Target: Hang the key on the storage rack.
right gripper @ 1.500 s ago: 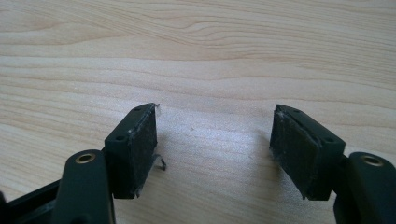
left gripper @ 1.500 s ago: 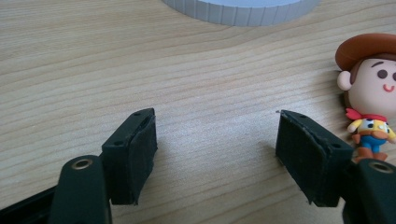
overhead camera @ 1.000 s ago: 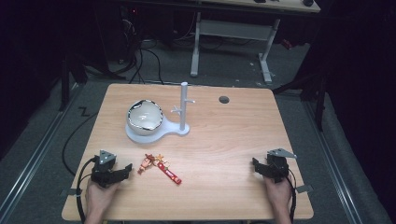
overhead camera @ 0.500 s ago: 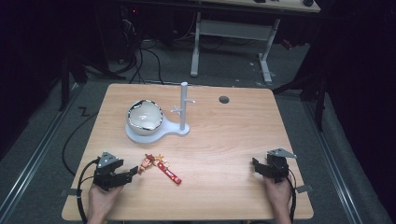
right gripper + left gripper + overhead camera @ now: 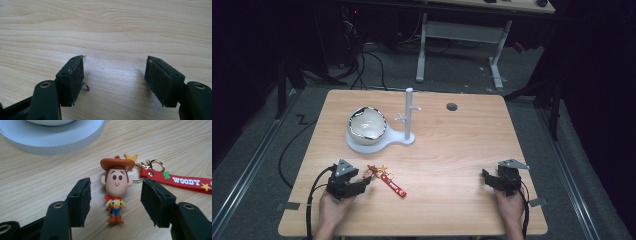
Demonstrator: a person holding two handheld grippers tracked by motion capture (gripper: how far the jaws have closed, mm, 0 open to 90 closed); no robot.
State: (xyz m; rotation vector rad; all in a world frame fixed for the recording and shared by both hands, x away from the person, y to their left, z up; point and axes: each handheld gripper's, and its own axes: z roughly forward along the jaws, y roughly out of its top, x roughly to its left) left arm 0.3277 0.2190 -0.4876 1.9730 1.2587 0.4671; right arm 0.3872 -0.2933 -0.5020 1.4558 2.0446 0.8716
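Observation:
A keychain (image 5: 384,177) lies on the wooden table: a small cowboy figure (image 5: 116,185) with a brown hat, joined by a gold ring to a red strap (image 5: 185,181) marked WOODY. My left gripper (image 5: 367,181) reaches it from the left. In the left gripper view the figure lies between the two pads of my left gripper (image 5: 115,202), which have just been closing; a gap remains on each side. My right gripper (image 5: 486,176) rests at the table's front right, and in its own view my right gripper (image 5: 115,77) is open over bare wood.
A white stand (image 5: 409,112) with a post and short pegs rises from a flat white base (image 5: 362,146) behind the keychain, with a white bowl (image 5: 367,122) on that base. The base's edge (image 5: 50,142) lies just beyond the figure. A round hole (image 5: 452,106) marks the table's far side.
My left gripper has moved right to the keychain, so the figure now lies between its jaws, which stand narrower than before. The right gripper has not moved.

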